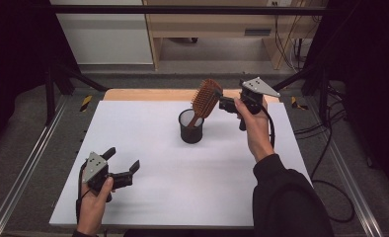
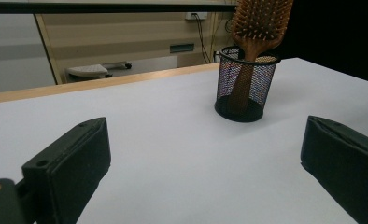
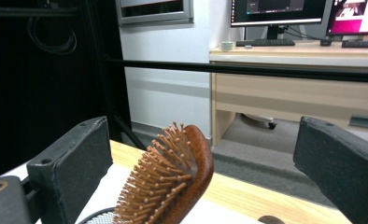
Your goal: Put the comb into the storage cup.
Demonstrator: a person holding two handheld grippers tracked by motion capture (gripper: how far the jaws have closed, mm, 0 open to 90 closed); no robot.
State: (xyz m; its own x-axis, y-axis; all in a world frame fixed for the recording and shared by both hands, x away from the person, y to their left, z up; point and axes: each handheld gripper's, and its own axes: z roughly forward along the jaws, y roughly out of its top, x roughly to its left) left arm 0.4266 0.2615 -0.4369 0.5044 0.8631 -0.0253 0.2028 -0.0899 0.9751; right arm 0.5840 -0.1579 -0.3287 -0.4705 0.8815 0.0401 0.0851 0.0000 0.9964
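A brown wooden hairbrush (image 1: 206, 98) with round-tipped pegs stands in a black wire-mesh cup (image 1: 191, 126). Both the left gripper (image 1: 122, 161) and right gripper (image 3: 205, 154) are wide apart, holding nothing.

Left gripper (image 1: 122, 159): low at the near left, jaws spread wide apart, holding nothing.
Left hand (image 1: 95, 200): wrapped around the handle from below.
Right gripper (image 1: 222, 102): raised at the far right, jaws wide apart.
Right hand (image 1: 254, 129): gripping the handle, dark sleeve (image 1: 286, 197) behind.
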